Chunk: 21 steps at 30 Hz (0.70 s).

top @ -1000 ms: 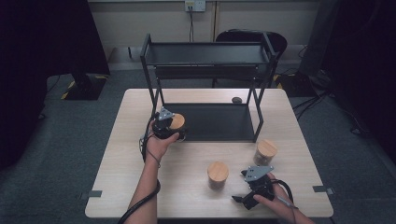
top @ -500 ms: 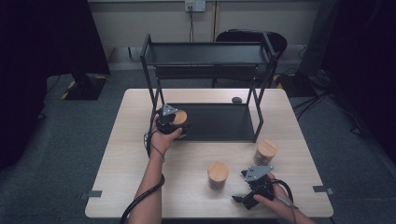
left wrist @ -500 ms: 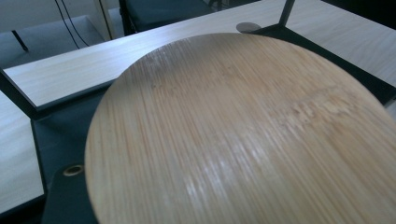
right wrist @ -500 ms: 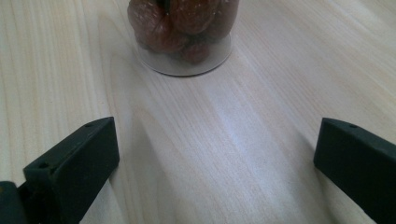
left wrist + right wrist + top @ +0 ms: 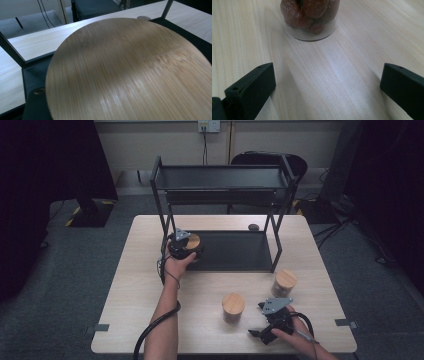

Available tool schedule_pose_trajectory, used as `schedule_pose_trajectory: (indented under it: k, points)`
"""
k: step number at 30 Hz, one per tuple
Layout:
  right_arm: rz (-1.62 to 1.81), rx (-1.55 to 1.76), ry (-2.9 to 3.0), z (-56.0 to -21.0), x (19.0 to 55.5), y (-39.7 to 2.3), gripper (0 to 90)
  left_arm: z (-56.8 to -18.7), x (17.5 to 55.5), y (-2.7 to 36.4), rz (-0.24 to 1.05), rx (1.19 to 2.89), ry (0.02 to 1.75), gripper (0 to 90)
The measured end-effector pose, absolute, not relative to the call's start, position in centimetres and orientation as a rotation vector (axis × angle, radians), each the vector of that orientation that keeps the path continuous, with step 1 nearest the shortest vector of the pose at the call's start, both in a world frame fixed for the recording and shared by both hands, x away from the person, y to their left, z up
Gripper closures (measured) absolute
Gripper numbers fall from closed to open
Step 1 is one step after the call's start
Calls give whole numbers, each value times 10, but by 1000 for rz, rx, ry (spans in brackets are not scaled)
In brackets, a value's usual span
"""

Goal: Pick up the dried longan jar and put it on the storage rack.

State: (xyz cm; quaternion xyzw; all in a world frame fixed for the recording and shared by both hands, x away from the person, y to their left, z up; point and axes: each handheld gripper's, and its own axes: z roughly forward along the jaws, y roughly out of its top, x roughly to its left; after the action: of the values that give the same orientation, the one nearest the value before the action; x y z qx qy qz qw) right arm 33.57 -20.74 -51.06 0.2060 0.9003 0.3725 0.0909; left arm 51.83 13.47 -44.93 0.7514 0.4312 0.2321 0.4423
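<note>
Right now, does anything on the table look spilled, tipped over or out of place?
Nothing stands out. Two lidded jars stand upright on the table, and the left gripper holds a third jar upright at the rack's lower shelf.

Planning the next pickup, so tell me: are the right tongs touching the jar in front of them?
Apart. In the right gripper view, bare table separates the open right tongs from the jar.
</note>
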Motion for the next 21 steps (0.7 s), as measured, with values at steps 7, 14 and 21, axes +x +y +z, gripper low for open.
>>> schedule_pose_trajectory:
  k: [7, 14, 21]
  points:
    - [1107, 610, 2676, -511, 336, -207, 0, -457, 527, 136, 592, 1874, 1094, 260]
    - [1107, 610, 2677, -511, 336, -207, 0, -463, 535, 134, 609, 1880, 1120, 260]
    - [1107, 609, 2677, -511, 336, -207, 0, -467, 542, 130, 621, 1869, 1142, 260]
